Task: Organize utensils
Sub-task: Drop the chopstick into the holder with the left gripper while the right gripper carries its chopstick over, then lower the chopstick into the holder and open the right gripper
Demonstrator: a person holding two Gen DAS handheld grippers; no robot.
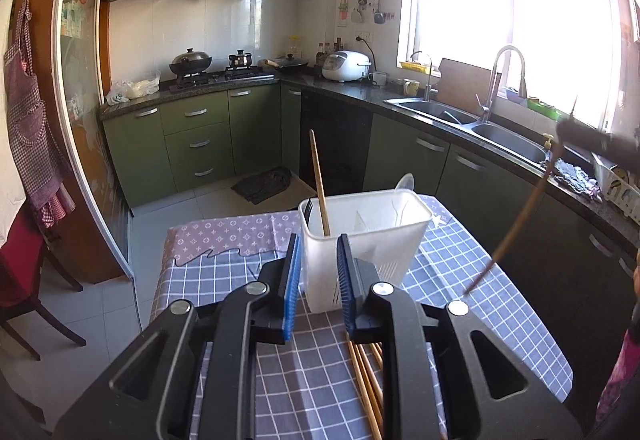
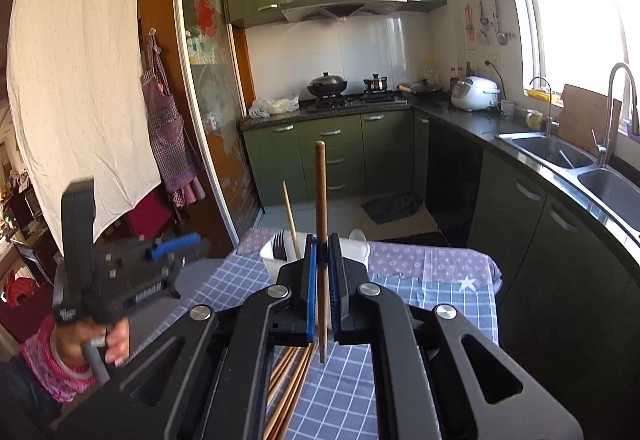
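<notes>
A white plastic utensil holder (image 1: 362, 236) stands on the checked tablecloth (image 1: 312, 372). It holds one wooden chopstick (image 1: 319, 183) and dark forks (image 1: 309, 211). My left gripper (image 1: 318, 268) is open and empty, its fingers on either side of the holder's near corner. Several wooden chopsticks (image 1: 366, 388) lie on the cloth below it. My right gripper (image 2: 322, 260) is shut on one wooden chopstick (image 2: 321, 199), held upright above the table near the holder (image 2: 276, 260). That held chopstick also shows at the right of the left wrist view (image 1: 516, 228).
The loose chopsticks (image 2: 288, 384) lie under the right gripper. The left gripper (image 2: 120, 272) shows at left in the right wrist view. Green cabinets, a stove (image 1: 216, 73) and a double sink (image 1: 476, 123) line the walls. A red chair (image 1: 24, 280) stands left.
</notes>
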